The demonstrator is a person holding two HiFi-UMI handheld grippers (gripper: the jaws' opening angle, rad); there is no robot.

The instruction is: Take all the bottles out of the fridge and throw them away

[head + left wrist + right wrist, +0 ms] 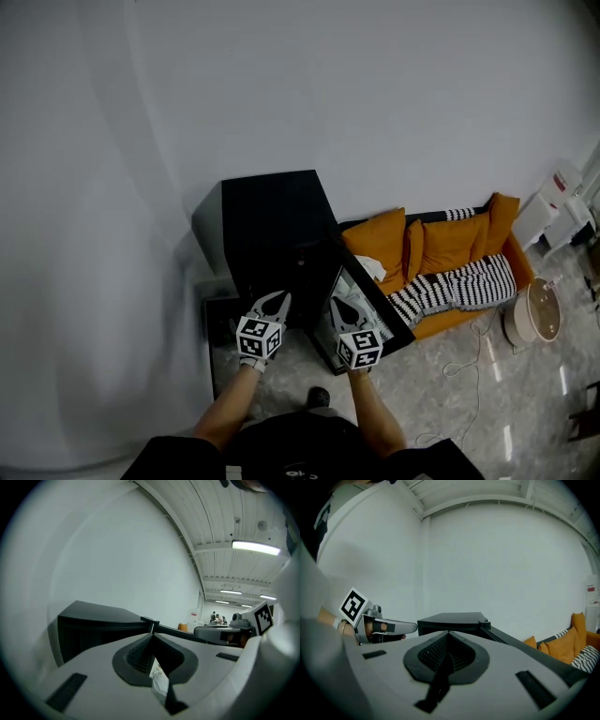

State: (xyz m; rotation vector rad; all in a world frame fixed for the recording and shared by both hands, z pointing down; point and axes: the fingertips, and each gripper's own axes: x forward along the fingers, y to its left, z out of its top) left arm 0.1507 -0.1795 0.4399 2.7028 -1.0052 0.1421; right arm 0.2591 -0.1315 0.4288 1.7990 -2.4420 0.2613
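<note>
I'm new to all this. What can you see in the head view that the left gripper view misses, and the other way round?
Only the head view: the floor, the striped blanket, a round white device and the person's forearms.

Only the left gripper view: the ceiling, its strip light, and people far across the room.

Both: the black fridge, the white wall, the left gripper and the right gripper.
</note>
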